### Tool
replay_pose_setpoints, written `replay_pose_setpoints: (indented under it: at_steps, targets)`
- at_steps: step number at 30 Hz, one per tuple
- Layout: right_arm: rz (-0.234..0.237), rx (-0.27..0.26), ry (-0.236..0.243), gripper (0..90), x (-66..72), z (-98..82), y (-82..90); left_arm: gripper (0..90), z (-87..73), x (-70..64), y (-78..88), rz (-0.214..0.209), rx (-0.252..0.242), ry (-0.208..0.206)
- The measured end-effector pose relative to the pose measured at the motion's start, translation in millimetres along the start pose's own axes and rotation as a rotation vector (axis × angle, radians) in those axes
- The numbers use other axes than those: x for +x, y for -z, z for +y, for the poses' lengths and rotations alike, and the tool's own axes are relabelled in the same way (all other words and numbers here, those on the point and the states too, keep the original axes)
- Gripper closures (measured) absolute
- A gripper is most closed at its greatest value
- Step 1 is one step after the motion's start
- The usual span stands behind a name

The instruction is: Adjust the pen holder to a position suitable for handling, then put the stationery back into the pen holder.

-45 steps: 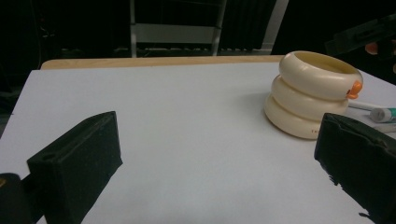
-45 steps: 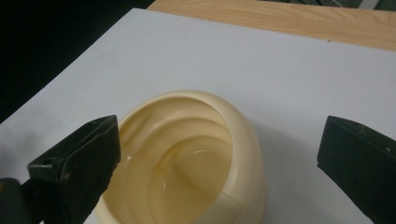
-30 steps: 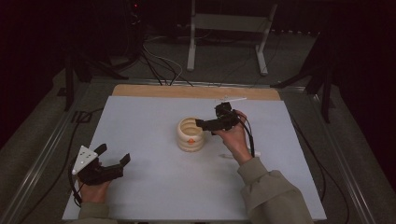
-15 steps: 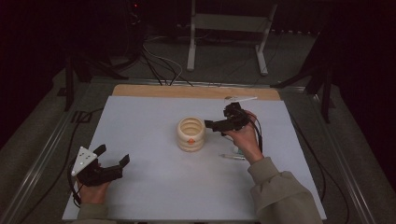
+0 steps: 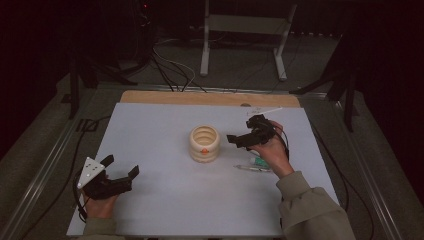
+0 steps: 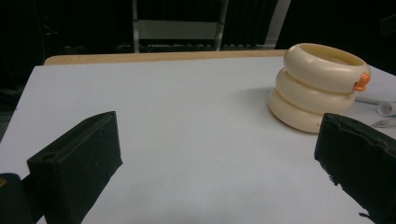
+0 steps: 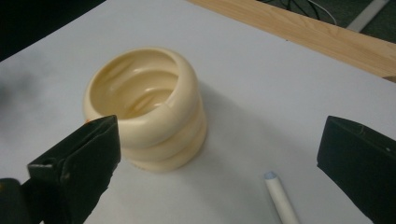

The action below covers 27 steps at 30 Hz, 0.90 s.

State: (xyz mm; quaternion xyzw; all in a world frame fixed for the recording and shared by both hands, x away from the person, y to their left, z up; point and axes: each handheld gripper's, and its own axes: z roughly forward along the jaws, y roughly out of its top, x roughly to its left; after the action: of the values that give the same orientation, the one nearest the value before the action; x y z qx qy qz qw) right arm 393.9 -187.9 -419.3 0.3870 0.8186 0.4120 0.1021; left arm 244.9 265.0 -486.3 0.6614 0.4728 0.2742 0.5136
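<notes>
The cream ribbed cup [image 5: 204,143] is seen standing upright near the middle of the white table [image 5: 160,125], mouth open upward. It is built as three stacked rings, with a small orange tab [image 5: 204,150] on the side facing the person.

The right gripper [image 5: 239,140] is held in the air just off the cup's 3 o'clock side, pointed toward it. Its jaws are spread wide and nothing is pinched between them. In the right gripper view the cup [image 7: 148,107] is seen from above and partly overlapped by the left-hand jaw; no contact can be confirmed.

A white pen-like stick [image 5: 254,168] is lying flat on the table at about 4 o'clock from the cup, just beside the right hand [image 5: 270,150]. Its tip [image 7: 280,196] is visible between the jaws in the right gripper view. A small greenish item [image 5: 258,161] is next to it; what it is cannot be told.

The left gripper [image 5: 120,172] is parked at roughly 8 o'clock from the cup, well apart from it, near the table's front-left corner. Its jaws are also spread and empty. In the left gripper view the cup [image 6: 317,86] is seen at upper right, beyond the jaws.

A wooden strip [image 5: 210,98] runs along the table's far edge at 12 o'clock.
</notes>
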Motion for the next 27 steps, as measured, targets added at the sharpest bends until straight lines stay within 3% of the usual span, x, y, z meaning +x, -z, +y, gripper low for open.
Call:
replay_pose_setpoints:
  at_steps: [15, 27]
  targets:
    - [0.006, 0.052, 0.047, 0.0, -2.9, -9.0, 4.3, 1.0, 0.0, -0.2, 0.4, 0.0, -0.002, 0.003]
    - [0.051, 0.139, 0.074, 2.2, -2.7, -24.5, 1.2, 1.0, -0.1, -0.5, 0.1, 0.001, 0.001, 0.001]
